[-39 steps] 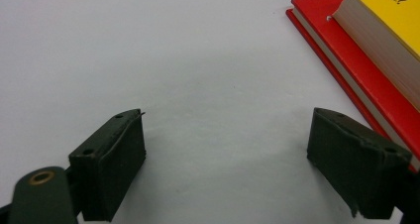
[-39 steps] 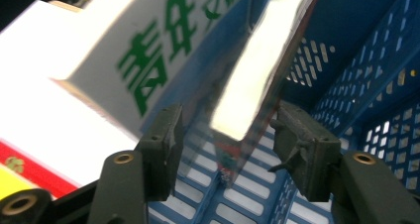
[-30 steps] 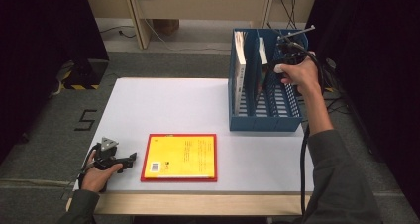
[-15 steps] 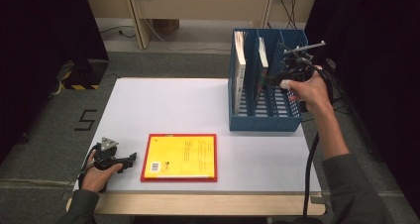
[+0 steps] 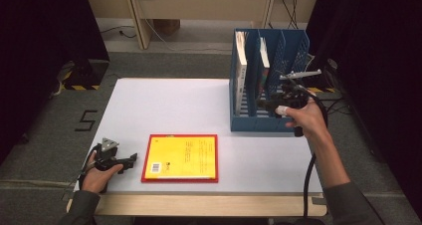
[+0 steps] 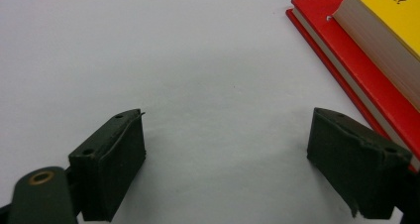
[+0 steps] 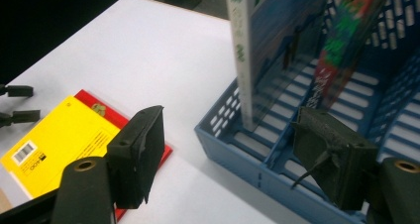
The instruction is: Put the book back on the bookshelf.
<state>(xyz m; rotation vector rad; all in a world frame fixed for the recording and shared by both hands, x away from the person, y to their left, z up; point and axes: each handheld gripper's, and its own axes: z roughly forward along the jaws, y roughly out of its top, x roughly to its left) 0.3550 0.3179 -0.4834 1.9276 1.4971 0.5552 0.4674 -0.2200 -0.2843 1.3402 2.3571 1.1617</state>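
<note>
Risk sits mostly with the right claw (image 5: 271,105), which in the high view hangs at the front of the blue file rack (image 5: 298,46), its jaws just having spread with nothing between them; a careless swing could, I judge, knock the white-spined book (image 5: 241,68) or the colourful book (image 5: 263,60) standing in the rack's slots. The left claw (image 5: 130,160) rests agape just beside the yellow book (image 5: 181,155), which lies flat atop a red one near the front edge of the white worktop (image 5: 164,105); beyond are grey floor, cables and dark curtains. In the left claw view the jaws stand wide over bare worktop, the yellow book (image 6: 386,16) close by; a hasty grab might shove the stack. In the right claw view the parted jaws frame the rack's front wall (image 7: 233,135).
</note>
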